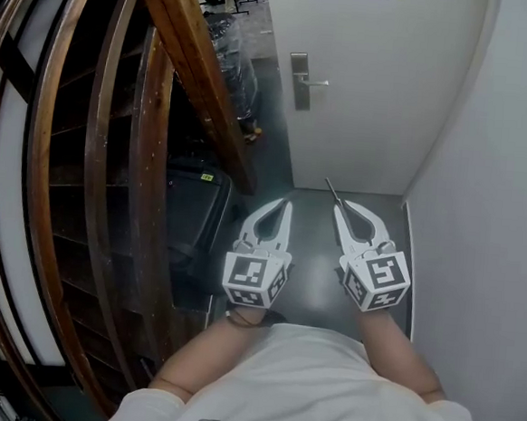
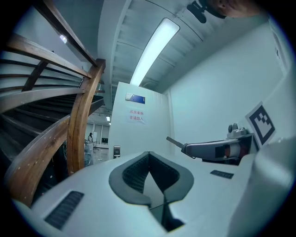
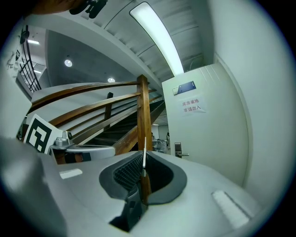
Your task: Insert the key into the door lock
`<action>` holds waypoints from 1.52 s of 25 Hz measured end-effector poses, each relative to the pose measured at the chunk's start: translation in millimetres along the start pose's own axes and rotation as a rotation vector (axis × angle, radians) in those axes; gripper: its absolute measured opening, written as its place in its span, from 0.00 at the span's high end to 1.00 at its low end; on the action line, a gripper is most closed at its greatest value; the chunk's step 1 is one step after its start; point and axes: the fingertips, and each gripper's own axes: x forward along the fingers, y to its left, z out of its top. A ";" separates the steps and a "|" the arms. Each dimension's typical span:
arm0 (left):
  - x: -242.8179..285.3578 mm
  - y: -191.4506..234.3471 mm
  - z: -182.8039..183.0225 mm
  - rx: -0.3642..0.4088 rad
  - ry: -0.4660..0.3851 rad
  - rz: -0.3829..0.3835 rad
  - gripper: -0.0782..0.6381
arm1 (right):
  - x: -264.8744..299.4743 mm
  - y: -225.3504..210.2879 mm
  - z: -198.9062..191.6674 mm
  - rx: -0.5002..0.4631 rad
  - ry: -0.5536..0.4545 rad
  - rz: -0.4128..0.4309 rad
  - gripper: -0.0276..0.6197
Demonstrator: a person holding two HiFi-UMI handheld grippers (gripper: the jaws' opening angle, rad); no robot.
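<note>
The white door (image 1: 374, 77) stands ahead, well apart from both grippers. Its metal lock plate with lever handle (image 1: 300, 79) sits at the door's left edge and shows small in the right gripper view (image 3: 178, 149) and the left gripper view (image 2: 116, 151). My right gripper (image 1: 338, 206) is shut on a thin metal key (image 1: 332, 191), whose blade sticks out past the jaw tips (image 3: 144, 152) toward the door. My left gripper (image 1: 286, 203) hangs beside it, shut with nothing in it (image 2: 149, 153). From the left gripper view the right gripper (image 2: 212, 149) and key (image 2: 175, 141) show at the right.
A curved wooden stair railing (image 1: 197, 73) and post (image 3: 144, 120) run along the left. Dark cases (image 1: 191, 213) sit under the stairs. A white wall (image 1: 499, 224) closes the right side. The grey floor (image 1: 311, 245) forms a narrow passage. A paper notice (image 3: 192, 106) hangs on the door.
</note>
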 end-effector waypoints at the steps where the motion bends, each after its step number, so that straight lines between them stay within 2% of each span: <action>1: 1.5 2.2 -2.8 0.000 0.007 0.011 0.88 | 1.2 -2.9 -2.9 0.007 0.004 0.004 0.92; 9: 48.9 34.7 -22.2 -0.023 0.044 0.042 0.88 | 47.7 -25.3 -19.9 0.013 0.048 0.036 0.92; 15: 111.6 72.0 -32.8 -0.042 0.055 0.010 0.88 | 106.9 -54.5 -26.4 0.003 0.049 0.009 0.92; 24: 204.5 157.8 -20.7 -0.058 0.062 -0.067 0.88 | 226.2 -92.7 -22.6 0.034 0.076 -0.040 0.92; 29: 239.2 195.7 -18.6 -0.062 0.055 -0.111 0.88 | 277.0 -102.0 -25.5 0.056 0.076 -0.072 0.92; 38: 302.9 241.0 -25.7 -0.070 0.057 -0.108 0.88 | 344.7 -135.8 -30.5 0.080 0.082 -0.069 0.92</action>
